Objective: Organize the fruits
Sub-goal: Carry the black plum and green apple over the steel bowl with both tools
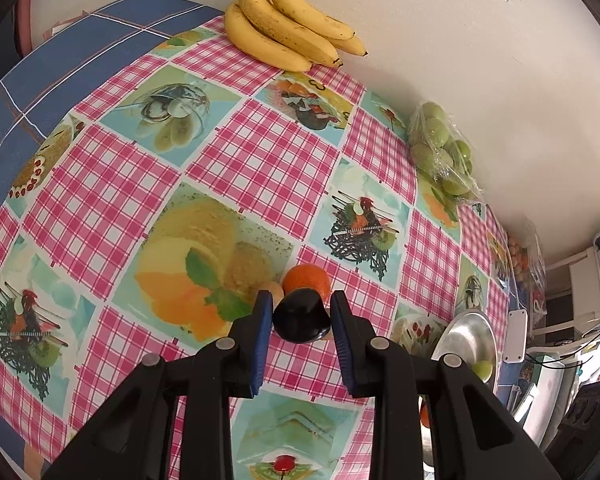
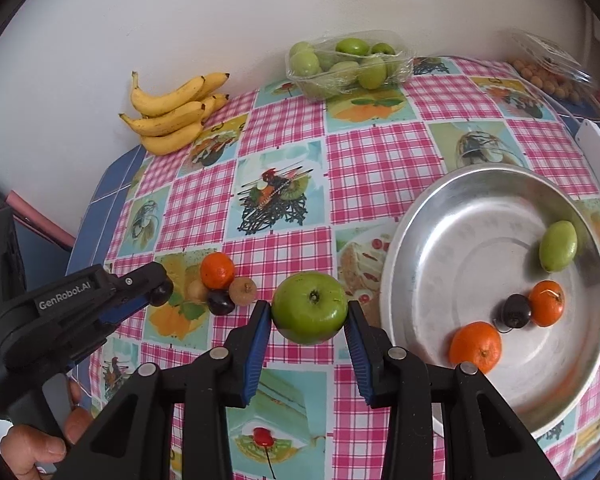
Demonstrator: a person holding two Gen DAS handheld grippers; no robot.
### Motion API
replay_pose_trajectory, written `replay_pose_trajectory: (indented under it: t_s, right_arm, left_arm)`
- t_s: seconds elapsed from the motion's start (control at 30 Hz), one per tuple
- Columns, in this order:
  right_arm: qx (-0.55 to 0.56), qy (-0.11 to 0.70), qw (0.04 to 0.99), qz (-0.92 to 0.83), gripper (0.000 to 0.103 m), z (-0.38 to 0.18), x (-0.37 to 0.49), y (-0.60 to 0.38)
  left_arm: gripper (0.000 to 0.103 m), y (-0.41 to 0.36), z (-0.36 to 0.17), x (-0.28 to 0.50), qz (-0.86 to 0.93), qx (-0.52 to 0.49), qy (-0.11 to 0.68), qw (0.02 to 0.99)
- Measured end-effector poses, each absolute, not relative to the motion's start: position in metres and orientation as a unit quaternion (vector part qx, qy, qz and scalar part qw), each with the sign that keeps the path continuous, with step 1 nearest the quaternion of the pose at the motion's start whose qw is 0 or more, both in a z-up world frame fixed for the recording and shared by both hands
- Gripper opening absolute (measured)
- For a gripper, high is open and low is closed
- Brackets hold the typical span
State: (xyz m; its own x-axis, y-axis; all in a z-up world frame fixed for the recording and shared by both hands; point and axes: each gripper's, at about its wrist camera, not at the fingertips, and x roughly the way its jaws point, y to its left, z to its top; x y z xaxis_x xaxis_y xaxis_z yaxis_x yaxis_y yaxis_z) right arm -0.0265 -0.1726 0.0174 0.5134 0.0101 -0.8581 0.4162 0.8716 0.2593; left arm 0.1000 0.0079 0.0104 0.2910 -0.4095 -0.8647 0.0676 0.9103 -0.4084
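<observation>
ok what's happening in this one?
A person is sorting fruit with two handheld grippers. The right gripper has its jaws closed on a green apple, beside the round metal bowl, which already holds two oranges, a dark plum and a small green fruit. The left gripper grips a dark plum above the pink checked tablecloth, where an orange and a few small fruits remain.

A glossy green apple (image 2: 309,309), stem up, is clamped in the right tool (image 2: 308,312) beside the metal bowl (image 2: 420,216). A dark plum (image 1: 300,316) sits pinched in the left tool (image 1: 300,320) above the tabletop (image 1: 260,152).
</observation>
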Motion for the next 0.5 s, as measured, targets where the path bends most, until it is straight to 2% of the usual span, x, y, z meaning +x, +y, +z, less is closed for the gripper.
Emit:
replay_pose_trajectory:
  t_s: [0.5]
  right_arm:
    - [0.249, 0.467, 0.837, -0.138, 0.04, 0.021, -0.039, -0.204]
  left_arm:
    - [0.03, -0.018, 0.014, 0.089, -0.158, -0.113, 0.575, 0.795]
